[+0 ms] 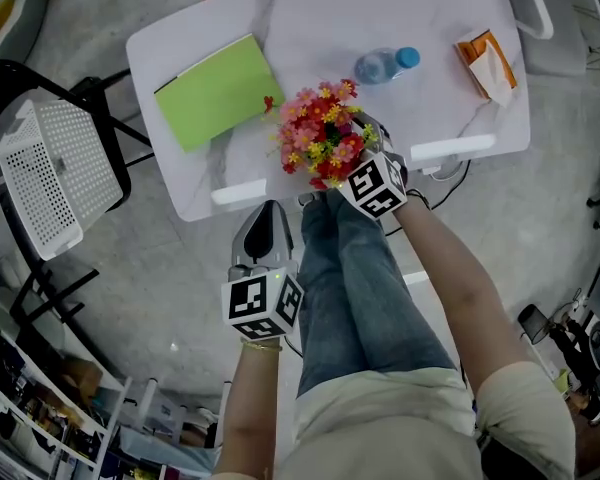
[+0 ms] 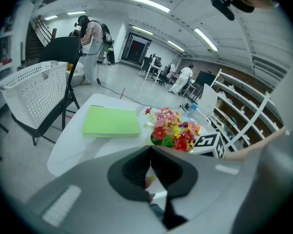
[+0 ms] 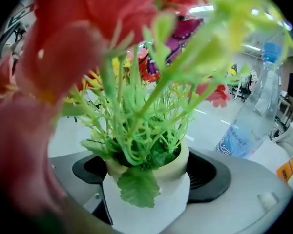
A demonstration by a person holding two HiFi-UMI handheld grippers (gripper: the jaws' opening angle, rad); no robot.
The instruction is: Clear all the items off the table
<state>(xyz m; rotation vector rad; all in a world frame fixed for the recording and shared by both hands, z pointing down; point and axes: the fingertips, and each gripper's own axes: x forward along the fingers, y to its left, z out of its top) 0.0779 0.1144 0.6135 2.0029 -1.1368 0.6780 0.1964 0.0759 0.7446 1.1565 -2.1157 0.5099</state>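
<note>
I am gripping the small white pot of red, pink and yellow artificial flowers [image 3: 151,204] between the jaws of my right gripper [image 3: 147,177]. The pads are pressing on its sides low down so the top-heavy bouquet is standing upright at the near edge of the white marbled surface [image 1: 400,8]. My left gripper [image 2: 150,162] is hanging short of the surface, jaws closed on nothing and clear of the work. The flat green book [image 1: 218,90], the clear blue-capped water bottle [image 1: 385,64] and the orange tissue packet [image 1: 487,65] are lying well apart, awaiting their turn. I am judging the white perforated basket [image 1: 55,173] on the black chair the likely destination.
</note>
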